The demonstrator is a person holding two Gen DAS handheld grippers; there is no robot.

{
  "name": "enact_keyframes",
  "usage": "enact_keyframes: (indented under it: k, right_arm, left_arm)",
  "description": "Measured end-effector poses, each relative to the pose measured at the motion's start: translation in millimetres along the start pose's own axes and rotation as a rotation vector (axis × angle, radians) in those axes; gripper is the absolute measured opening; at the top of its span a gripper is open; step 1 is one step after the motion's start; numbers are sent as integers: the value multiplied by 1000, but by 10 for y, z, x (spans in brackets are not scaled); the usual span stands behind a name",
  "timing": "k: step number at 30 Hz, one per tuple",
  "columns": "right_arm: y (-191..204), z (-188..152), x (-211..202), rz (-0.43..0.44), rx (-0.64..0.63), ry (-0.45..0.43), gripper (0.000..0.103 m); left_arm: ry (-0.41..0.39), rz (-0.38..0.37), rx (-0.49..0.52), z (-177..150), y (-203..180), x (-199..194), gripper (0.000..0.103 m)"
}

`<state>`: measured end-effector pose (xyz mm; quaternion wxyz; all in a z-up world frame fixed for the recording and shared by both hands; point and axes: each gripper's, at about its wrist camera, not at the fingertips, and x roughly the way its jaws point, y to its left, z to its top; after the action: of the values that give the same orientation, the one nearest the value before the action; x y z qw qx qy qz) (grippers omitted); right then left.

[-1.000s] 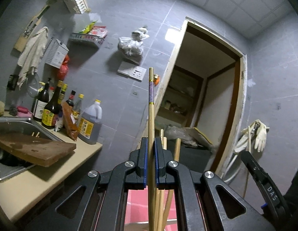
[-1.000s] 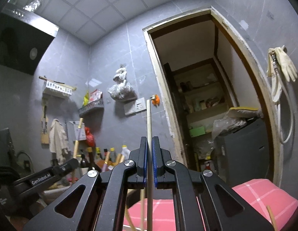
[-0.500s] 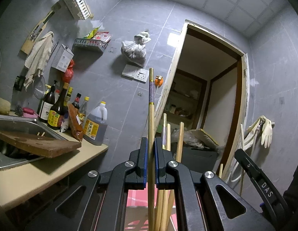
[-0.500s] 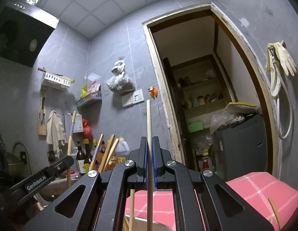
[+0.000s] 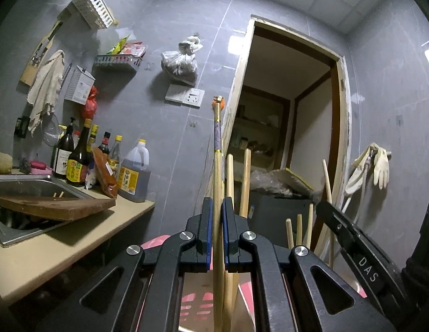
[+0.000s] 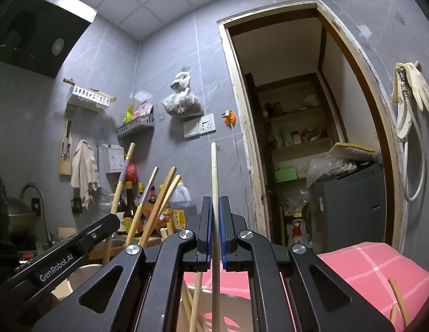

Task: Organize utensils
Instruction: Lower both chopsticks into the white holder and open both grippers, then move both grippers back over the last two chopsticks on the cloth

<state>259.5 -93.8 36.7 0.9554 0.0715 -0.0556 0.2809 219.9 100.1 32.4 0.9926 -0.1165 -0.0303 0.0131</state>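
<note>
Left wrist view shows the grey tiled kitchen with the counter (image 5: 62,249) at left and a doorway (image 5: 292,127) far ahead, and near the lens the left gripper (image 5: 217,221) clenched on one upright purple-banded chopstick (image 5: 217,171), long axis vertical, other chopsticks (image 5: 245,179) standing just behind it. Right wrist view has the right gripper (image 6: 214,221) likewise clamped on a pale chopstick (image 6: 214,182), upright, the remaining bundle (image 6: 159,202) leaning to its left; a container below seems the likely target for both, neither hand clearly nearer.
</note>
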Motion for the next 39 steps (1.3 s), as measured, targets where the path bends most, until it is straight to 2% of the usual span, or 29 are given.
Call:
enact_keyframes:
  k: [8,21,23,27,29,31,35,39]
  right_arm:
    - [7,-34,3,3,-3,19,4]
    - [63,-27,-46,5,-4,1,10]
    - [65,-9,-54,1,1,-3,19]
    - [40,57,-86,-14,12,4,21]
    - [18,99,-121,-25,13,7,26]
    - [-9,144,-188,-41,8,8,32]
    - [-77,222,-313,-66,-9,23,43]
    - [-155,326,-486,-93,-15,31,54]
  left_arm:
    - [42,-5,7,-90,-32,15,4]
    - [64,-50,-35,-18,17,-69,5]
    - [70,-53,-36,2,20,-89,5]
    - [88,-54,-48,38,36,-116,5]
    - [103,-47,-51,64,37,-129,9]
    - [119,-52,-56,95,29,-141,17]
    - [146,-65,-51,145,-46,-180,22]
    - [168,-88,-35,198,-187,-258,33]
